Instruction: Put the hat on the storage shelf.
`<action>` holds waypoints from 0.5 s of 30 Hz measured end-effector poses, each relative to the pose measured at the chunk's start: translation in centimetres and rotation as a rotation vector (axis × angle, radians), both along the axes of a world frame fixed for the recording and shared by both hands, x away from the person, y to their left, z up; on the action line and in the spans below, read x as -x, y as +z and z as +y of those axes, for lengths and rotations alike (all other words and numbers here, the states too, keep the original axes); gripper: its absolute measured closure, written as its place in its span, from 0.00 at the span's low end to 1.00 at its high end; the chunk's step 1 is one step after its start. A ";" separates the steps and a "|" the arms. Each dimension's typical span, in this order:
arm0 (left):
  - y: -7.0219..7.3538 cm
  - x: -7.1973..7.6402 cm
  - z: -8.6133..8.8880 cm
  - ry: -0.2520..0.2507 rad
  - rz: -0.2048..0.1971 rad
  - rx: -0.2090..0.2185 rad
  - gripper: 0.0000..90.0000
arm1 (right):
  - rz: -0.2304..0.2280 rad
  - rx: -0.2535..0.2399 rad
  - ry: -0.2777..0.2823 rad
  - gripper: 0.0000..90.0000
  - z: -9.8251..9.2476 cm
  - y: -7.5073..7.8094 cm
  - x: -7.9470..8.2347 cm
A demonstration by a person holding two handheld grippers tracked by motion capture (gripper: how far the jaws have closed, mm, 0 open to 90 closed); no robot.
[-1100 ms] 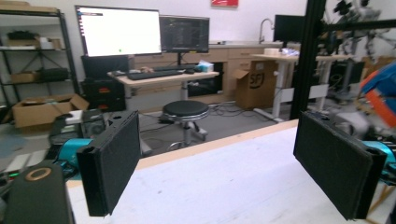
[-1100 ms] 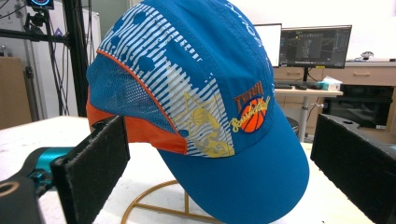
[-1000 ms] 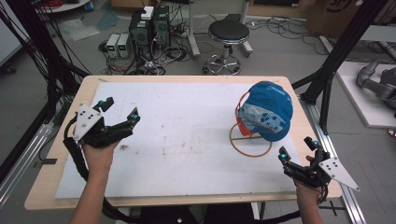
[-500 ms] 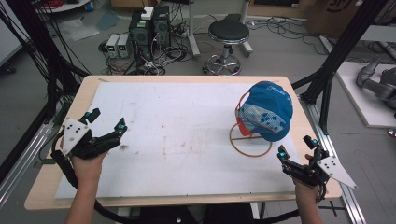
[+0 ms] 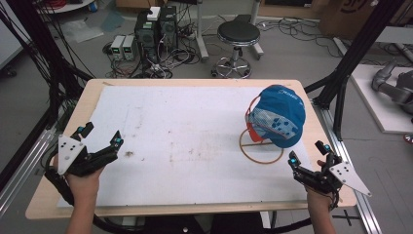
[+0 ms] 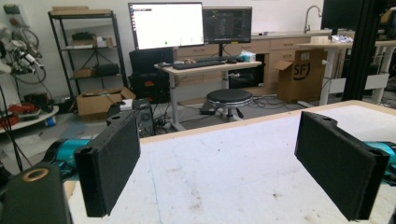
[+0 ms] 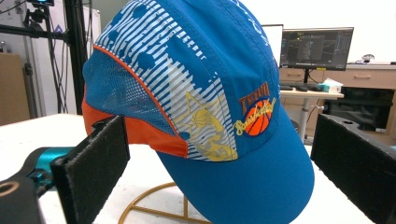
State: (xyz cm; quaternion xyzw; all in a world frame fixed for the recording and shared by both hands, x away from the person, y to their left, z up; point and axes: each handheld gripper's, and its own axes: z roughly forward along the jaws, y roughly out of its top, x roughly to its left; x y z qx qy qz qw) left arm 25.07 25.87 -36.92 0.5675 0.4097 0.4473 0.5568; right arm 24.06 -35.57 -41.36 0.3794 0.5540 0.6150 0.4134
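Blue cap (image 5: 278,114) sits on its gold wire stand (image 5: 260,148). Right gripper (image 5: 307,155) is spread wide, just short of it. Left gripper (image 5: 101,137) also spread, holding nothing, well apart across the tabletop (image 5: 185,126).

Left gripper (image 5: 100,137) and right gripper (image 5: 307,155) hover at the near corners, jaws spread wide

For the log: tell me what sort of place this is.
Probably a robotics lab or workshop: desks with monitors, a shelf rack, computer boxes and cables on the floor, and a framed work table holding a cap.
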 end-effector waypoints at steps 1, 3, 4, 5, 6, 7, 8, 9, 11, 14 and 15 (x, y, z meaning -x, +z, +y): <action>-0.1 0.1 0.1 0.002 -0.001 0.005 0.16 | 0.001 0.001 0.001 0.05 0.0 0.0 0.0; -0.3 0.2 0.2 0.005 0.002 0.011 0.16 | 0.001 0.002 0.003 0.05 -0.1 0.0 0.0; -0.5 0.2 0.3 0.006 0.007 0.010 0.16 | 0.002 0.002 0.004 0.05 -0.1 -0.1 0.0; -0.6 0.2 0.3 0.010 0.012 0.013 0.16 | 0.002 0.004 0.005 0.05 -0.2 -0.1 -0.1; -0.8 0.2 0.4 0.011 0.016 0.010 0.16 | 0.004 0.003 0.004 0.05 -0.1 -0.1 -0.1; -0.9 0.2 0.4 0.013 0.017 0.011 0.16 | 0.006 0.006 0.002 0.05 -0.1 -0.1 -0.1; -1.0 0.2 0.4 0.017 0.019 0.011 0.16 | 0.005 0.004 0.004 0.05 -0.1 0.0 -0.1; -1.1 0.2 0.5 0.016 0.023 0.018 0.16 | 0.006 0.004 0.004 0.05 -0.1 0.0 0.0; -1.3 0.3 0.5 0.015 0.025 0.019 0.16 | 0.006 0.003 0.003 0.05 -0.1 0.0 0.0; -1.4 0.4 0.5 0.015 0.028 0.027 0.16 | 0.009 0.007 -0.001 0.05 -0.2 0.1 0.0; -1.4 0.4 0.5 0.018 0.023 0.032 0.16 | 0.006 0.008 -0.002 0.05 -0.2 0.0 0.0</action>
